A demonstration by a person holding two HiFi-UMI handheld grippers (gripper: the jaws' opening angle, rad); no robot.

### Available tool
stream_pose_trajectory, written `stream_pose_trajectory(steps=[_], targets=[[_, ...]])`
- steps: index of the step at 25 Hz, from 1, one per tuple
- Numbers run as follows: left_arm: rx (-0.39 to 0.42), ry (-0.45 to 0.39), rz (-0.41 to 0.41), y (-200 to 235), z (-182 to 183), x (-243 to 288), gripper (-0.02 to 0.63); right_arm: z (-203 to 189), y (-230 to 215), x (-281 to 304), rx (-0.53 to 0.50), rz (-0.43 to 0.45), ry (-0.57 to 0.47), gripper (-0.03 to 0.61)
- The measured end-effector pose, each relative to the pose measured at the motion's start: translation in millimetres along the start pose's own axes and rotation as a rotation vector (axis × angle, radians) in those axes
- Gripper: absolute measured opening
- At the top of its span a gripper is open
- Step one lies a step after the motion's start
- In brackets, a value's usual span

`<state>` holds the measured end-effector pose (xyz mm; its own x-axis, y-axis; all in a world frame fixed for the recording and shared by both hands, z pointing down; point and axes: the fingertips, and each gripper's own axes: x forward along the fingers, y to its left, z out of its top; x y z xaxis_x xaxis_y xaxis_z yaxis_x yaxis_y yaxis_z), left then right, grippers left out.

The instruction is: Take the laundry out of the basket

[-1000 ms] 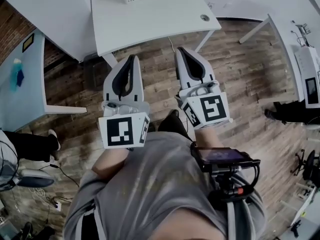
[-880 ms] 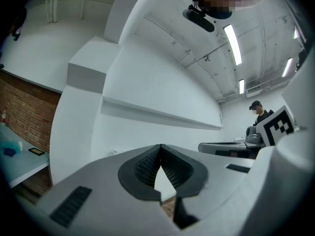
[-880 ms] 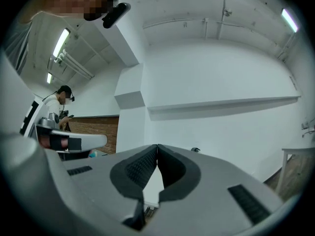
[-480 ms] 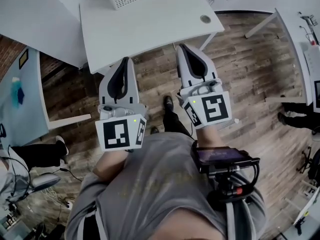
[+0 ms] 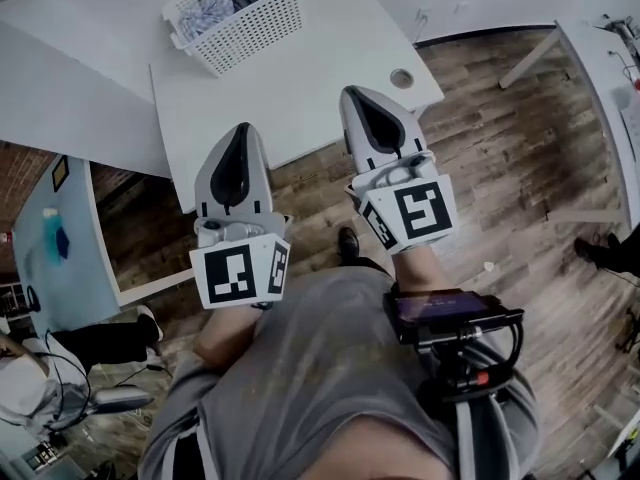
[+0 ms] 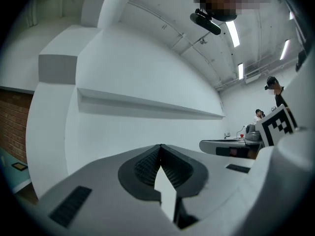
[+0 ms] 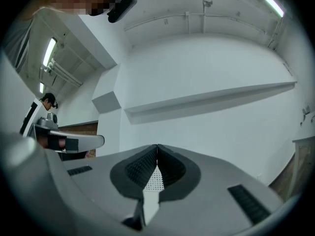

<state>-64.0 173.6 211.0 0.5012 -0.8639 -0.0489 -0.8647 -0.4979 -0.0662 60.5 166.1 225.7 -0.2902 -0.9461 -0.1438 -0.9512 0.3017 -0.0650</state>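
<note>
Seen from above, looking steeply down. Nearest, at the bottom of the frame, is the person's grey shirt (image 5: 300,368), with a dark phone-like device (image 5: 445,313) mounted at the lower right. Both bare forearms reach forward from the shirt, side by side. Each hand holds a white gripper with a black-and-white marker cube at its near end.

The left gripper (image 5: 242,133) sits left of centre and points up the frame, tilted slightly right. Its tip hangs just over the near edge of a white surface (image 5: 320,68). Its own view shows the dark ribbed fingers (image 6: 147,163) clenched tip to tip, with nothing between them.

The right gripper (image 5: 352,96) sits right of centre, reaches a little farther over the surface and leans slightly left. Its fingers (image 7: 139,167) are likewise pressed together and empty.

Brown wooden floor (image 5: 500,138) shows below and to the right of the surface, with a dark shoe (image 5: 348,240) between the grippers.

Farthest, at the upper left of the frame, a white mesh basket (image 5: 250,33) stands on the surface, well apart from both grippers. The laundry (image 5: 212,8) lies inside it, pale cloth beside darker cloth.
</note>
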Motion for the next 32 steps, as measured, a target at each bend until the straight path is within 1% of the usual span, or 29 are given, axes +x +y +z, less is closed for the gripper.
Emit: stream_pose_trajectory(steps=[5, 9, 12, 15, 18, 28, 32], targets=[[-0.011, -0.001, 0.020, -3.8, -6.8, 36.9, 0.008, -5.2, -30.0, 22.8, -0.009, 0.022, 0.013, 0.008], [-0.013, -0.004, 0.053, 11.3, -7.9, 56.5, 0.008, -12.8, -36.8, 50.3, -0.005, 0.051, 0.028, 0.008], [-0.023, 0.004, 0.099, 32.8, -12.9, 66.3, 0.008, -18.9, -31.8, 78.7, -0.005, 0.093, 0.040, 0.008], [-0.038, 0.022, 0.163, 57.3, -21.6, 71.9, 0.008, -28.3, -23.6, 107.1, -0.003, 0.147, 0.062, 0.008], [-0.052, 0.032, 0.208, 83.2, -30.7, 82.5, 0.008, -38.8, -19.0, 136.5, -0.005, 0.180, 0.082, 0.008], [-0.105, 0.059, 0.296, 172.8, -59.0, 139.1, 0.008, -65.8, -11.6, 251.8, -0.024, 0.243, 0.126, 0.008], [-0.129, 0.054, 0.328, 209.7, -65.1, 162.2, 0.008, -71.1, -6.6, 301.6, -0.035, 0.267, 0.132, 0.008]])
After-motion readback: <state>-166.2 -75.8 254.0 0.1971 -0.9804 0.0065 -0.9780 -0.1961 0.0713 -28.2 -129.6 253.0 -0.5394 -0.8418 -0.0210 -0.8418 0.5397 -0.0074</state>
